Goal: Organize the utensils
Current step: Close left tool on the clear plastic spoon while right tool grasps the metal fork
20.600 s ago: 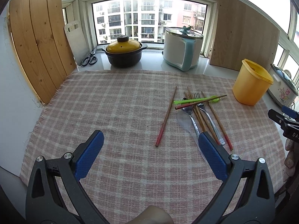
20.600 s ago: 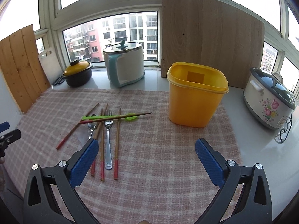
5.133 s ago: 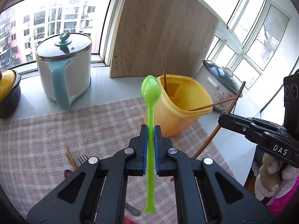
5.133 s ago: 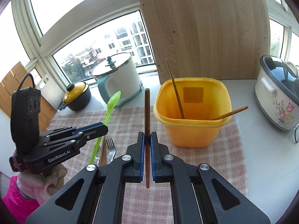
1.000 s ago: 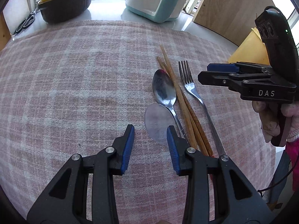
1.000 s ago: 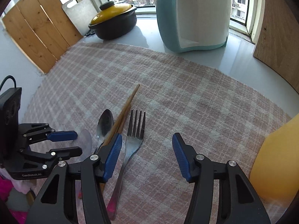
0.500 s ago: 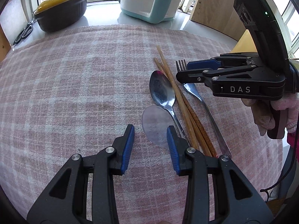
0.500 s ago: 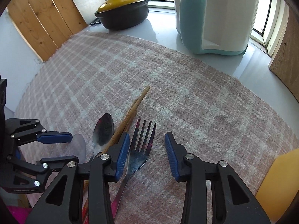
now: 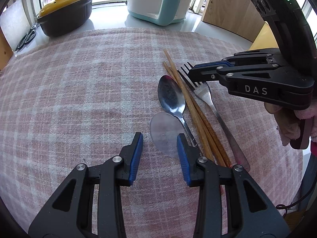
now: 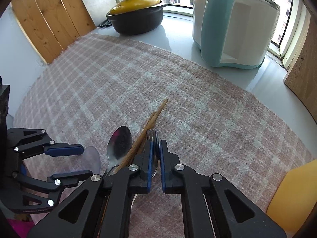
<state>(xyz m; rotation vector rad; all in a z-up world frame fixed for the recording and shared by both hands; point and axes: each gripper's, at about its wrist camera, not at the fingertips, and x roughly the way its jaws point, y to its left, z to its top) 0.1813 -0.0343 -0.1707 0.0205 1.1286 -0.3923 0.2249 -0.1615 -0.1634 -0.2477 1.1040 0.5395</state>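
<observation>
On the pink checked cloth [image 9: 79,91] lie a metal spoon [image 9: 171,97], a pair of wooden chopsticks [image 9: 190,107], a steel fork [image 9: 223,127] and a clear plastic spoon [image 9: 164,134]. My left gripper [image 9: 159,142] hangs open low over the cloth, with the clear spoon's bowl between its blue pads, untouched. My right gripper [image 10: 155,144] is closing its jaws on the fork's head [image 10: 153,133], and the pads press on it with the tines sticking out ahead. In the left wrist view the right gripper [image 9: 193,73] covers the tines.
A yellow container [image 10: 295,194] stands at the cloth's right edge. Behind the cloth are a black pot with a yellow lid [image 9: 65,17], a white and teal cooker [image 9: 158,0], scissors [image 9: 25,37] and wooden boards [image 10: 49,15]. A hand [image 9: 287,125] holds the right gripper.
The right gripper has come down and left onto the fork, and its jaws have gone from wide apart to pressed on the fork's head. The left gripper has kept still and open.
</observation>
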